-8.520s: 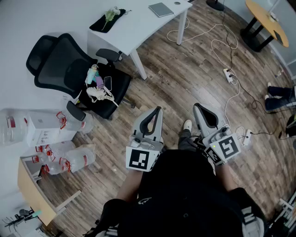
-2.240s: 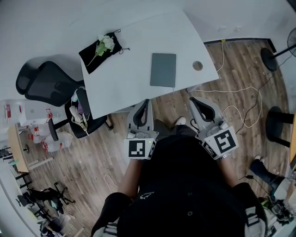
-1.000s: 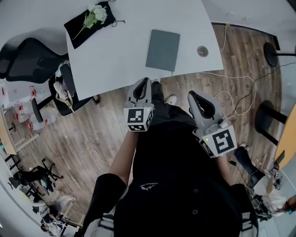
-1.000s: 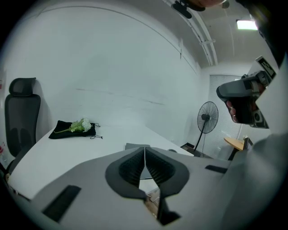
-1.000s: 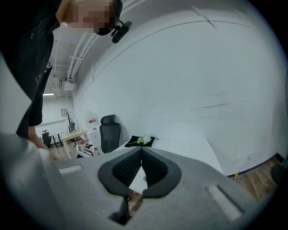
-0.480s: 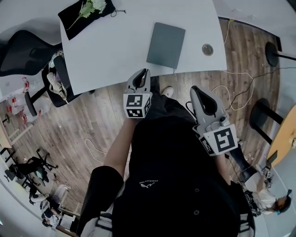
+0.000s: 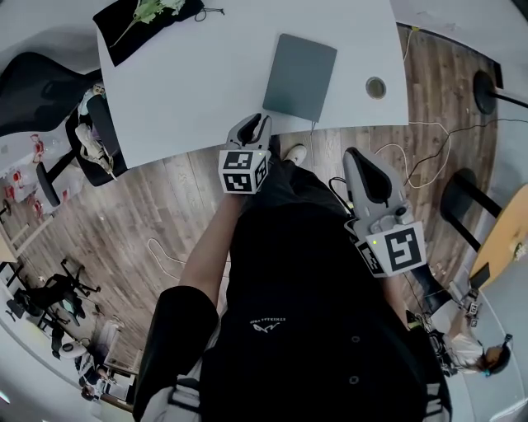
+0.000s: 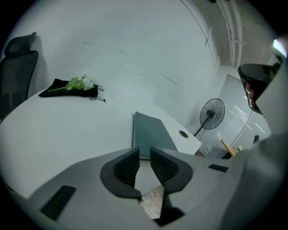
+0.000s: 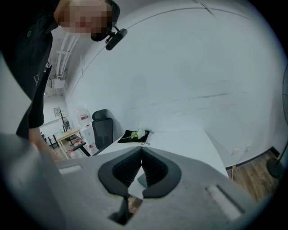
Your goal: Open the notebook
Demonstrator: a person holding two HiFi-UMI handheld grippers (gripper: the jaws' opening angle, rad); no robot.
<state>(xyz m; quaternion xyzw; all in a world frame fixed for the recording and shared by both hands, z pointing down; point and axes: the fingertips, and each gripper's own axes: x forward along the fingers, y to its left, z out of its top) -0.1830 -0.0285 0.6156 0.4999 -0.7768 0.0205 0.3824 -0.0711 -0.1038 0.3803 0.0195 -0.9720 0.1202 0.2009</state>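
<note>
From the head view, the closed grey notebook (image 7: 299, 66) lies flat on the white bench (image 7: 198, 91). The left hand-held gripper (image 7: 256, 124) hovers near the notebook's near left corner. The right hand-held gripper (image 7: 363, 161) hangs over the wooden floor (image 7: 165, 214), further from the notebook. A black pouch with flowers (image 7: 148, 15) lies well to the notebook's left.

In the left gripper view, the hand-held gripper (image 8: 144, 152) has its jaws a narrow gap apart and holds nothing; the notebook (image 8: 150, 132) lies just beyond them.

In the right gripper view, the hand-held gripper (image 9: 141, 148) has its jaw tips together and is empty.
</note>
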